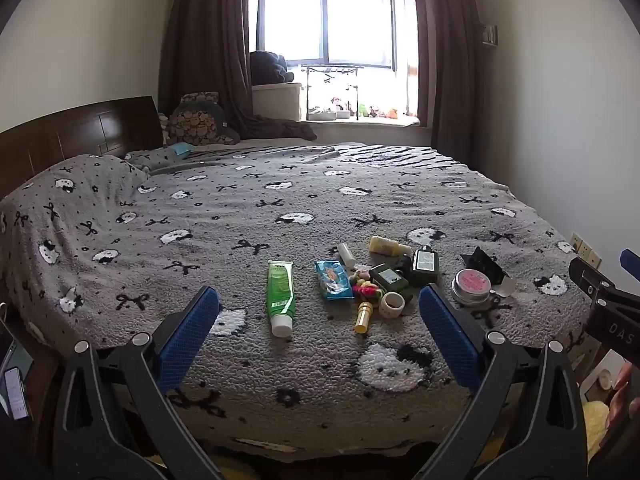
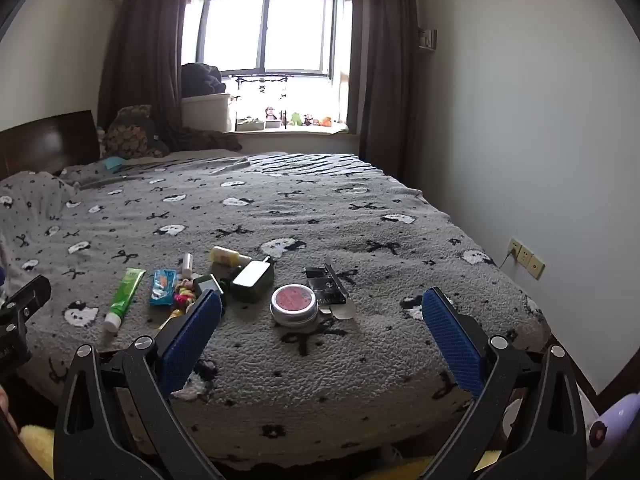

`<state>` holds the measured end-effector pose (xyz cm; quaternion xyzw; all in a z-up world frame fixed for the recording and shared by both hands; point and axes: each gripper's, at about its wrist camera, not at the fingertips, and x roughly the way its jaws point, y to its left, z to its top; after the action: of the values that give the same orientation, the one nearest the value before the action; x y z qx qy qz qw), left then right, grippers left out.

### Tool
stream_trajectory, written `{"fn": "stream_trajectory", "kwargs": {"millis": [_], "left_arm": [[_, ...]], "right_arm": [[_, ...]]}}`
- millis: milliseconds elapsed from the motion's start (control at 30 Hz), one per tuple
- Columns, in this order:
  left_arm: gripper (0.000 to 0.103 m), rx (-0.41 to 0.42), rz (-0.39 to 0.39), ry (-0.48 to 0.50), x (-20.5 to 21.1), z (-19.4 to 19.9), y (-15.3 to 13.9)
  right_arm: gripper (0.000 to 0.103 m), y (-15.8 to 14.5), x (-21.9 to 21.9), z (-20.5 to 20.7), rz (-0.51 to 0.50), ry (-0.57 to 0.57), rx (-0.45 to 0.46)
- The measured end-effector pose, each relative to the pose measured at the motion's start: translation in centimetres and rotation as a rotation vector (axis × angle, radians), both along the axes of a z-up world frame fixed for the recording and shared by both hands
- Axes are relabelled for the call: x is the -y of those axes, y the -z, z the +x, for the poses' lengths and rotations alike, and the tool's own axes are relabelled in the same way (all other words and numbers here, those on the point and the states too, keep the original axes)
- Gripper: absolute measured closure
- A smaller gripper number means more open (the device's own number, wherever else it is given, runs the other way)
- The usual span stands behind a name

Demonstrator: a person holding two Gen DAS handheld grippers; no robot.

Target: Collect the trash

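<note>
A grey fleece blanket printed with cats and bows [image 1: 224, 216] covers a bed, and a cluster of small things lies on its near part. At the cluster's left lies a green plastic tube [image 1: 281, 297], cap toward the viewer. Just right of it lies a blue snack packet [image 1: 333, 280]. Right again, a gold lipstick tube [image 1: 363, 315] and a small cream ring [image 1: 392, 305] lie nearest, with two dark green bottles [image 1: 408, 271] behind them and a pale yellow bottle [image 1: 387, 245] farthest back. At the cluster's right edge sits a round metal tin with a pink lid [image 2: 294, 303], with a black packet [image 2: 325, 285] touching it behind. A window [image 1: 325, 20] stands beyond the bed; a dark wooden headboard [image 1: 76, 136] stands at the left.
</note>
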<state>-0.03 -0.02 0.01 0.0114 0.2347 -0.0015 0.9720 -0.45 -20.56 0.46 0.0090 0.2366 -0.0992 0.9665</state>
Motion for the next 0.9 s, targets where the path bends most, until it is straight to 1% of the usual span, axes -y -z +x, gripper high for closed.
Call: {"fn": "stream_trajectory", "kwargs": {"millis": [500, 533, 600, 900], "left_arm": [[0.008, 0.006, 0.005, 0.006, 0.4, 0.1, -0.1], [0.008, 0.007, 0.005, 0.006, -0.1, -0.2, -0.8], [0.008, 0.008, 0.002, 0.007, -0.1, -0.1, -1.0], [0.008, 0.026, -0.004, 0.001, -0.1, -0.5, -1.3]], "right_arm": [[0.003, -0.1, -0.1, -0.3, -0.002, -0.003, 0.015], [0.003, -0.1, -0.2, -0.4, -0.003, -0.005, 0.015], [0.003, -0.1, -0.4, -0.3, -0.006, -0.011, 0.015], [0.003, -0.5, -0.6, -0.6, -0.002, -0.021, 0.026]]}}
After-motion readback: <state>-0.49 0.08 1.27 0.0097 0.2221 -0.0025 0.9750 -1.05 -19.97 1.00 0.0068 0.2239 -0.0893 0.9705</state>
